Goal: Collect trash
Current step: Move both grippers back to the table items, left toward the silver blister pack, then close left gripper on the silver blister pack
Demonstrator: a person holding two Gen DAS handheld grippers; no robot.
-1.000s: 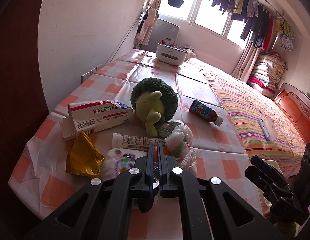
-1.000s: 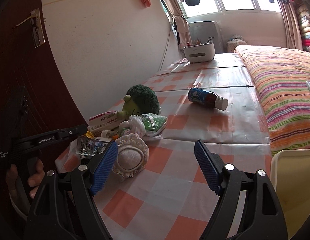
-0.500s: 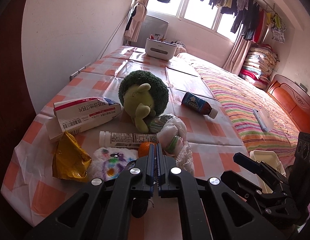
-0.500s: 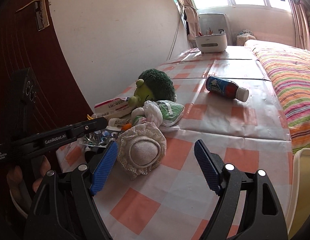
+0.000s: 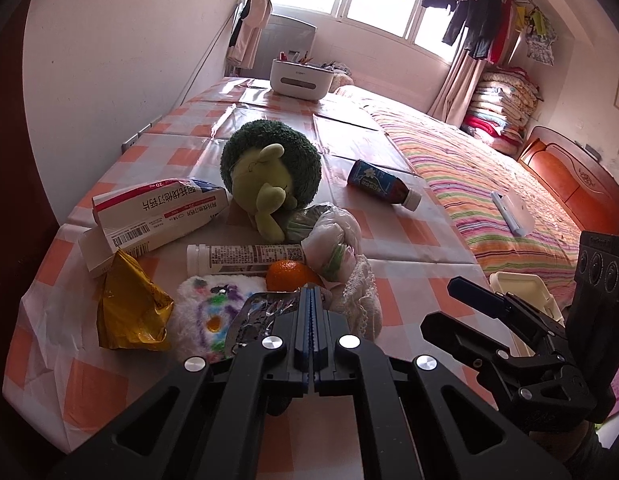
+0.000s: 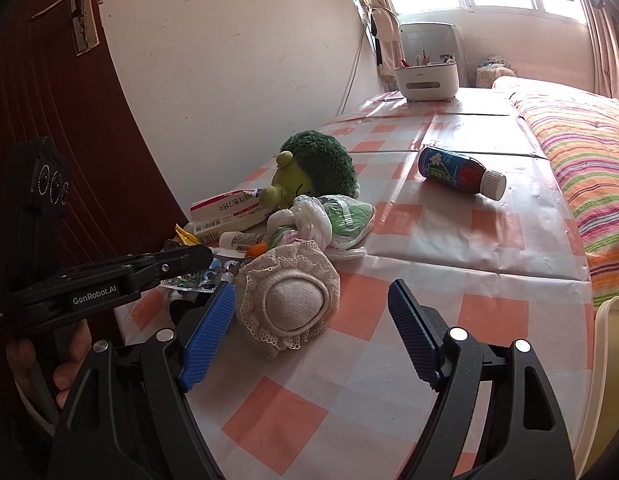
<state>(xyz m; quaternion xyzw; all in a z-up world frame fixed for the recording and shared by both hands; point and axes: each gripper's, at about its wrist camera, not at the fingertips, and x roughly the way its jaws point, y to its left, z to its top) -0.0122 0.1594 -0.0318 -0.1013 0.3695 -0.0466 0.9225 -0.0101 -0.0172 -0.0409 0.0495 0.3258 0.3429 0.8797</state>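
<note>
Trash lies heaped at the near end of a checked table (image 5: 393, 236): a yellow foil bag (image 5: 129, 312), a medicine box (image 5: 157, 212), a white tube (image 5: 245, 258) and a knotted plastic bag (image 5: 333, 240). My left gripper (image 5: 312, 290) is shut, pinching the edge of a silvery foil wrapper (image 5: 261, 312). In the right wrist view the wrapper (image 6: 193, 278) hangs under the left gripper (image 6: 197, 256). My right gripper (image 6: 311, 292) is open, its blue pads either side of a lace-trimmed round pad (image 6: 285, 304) without touching it.
A broccoli plush (image 5: 273, 176), an orange (image 5: 289, 276), a fluffy white toy (image 5: 205, 312) and a lying bottle (image 5: 383, 186) share the table. A cream bin (image 6: 613, 360) stands off the right edge. A white organiser (image 5: 299, 78) sits far back. A striped bed (image 5: 489, 184) runs alongside.
The left gripper stayed shut and tilted; the foil wrapper now shows lifted beside its tips. The right gripper moved in closer to the lace pad, still open.
</note>
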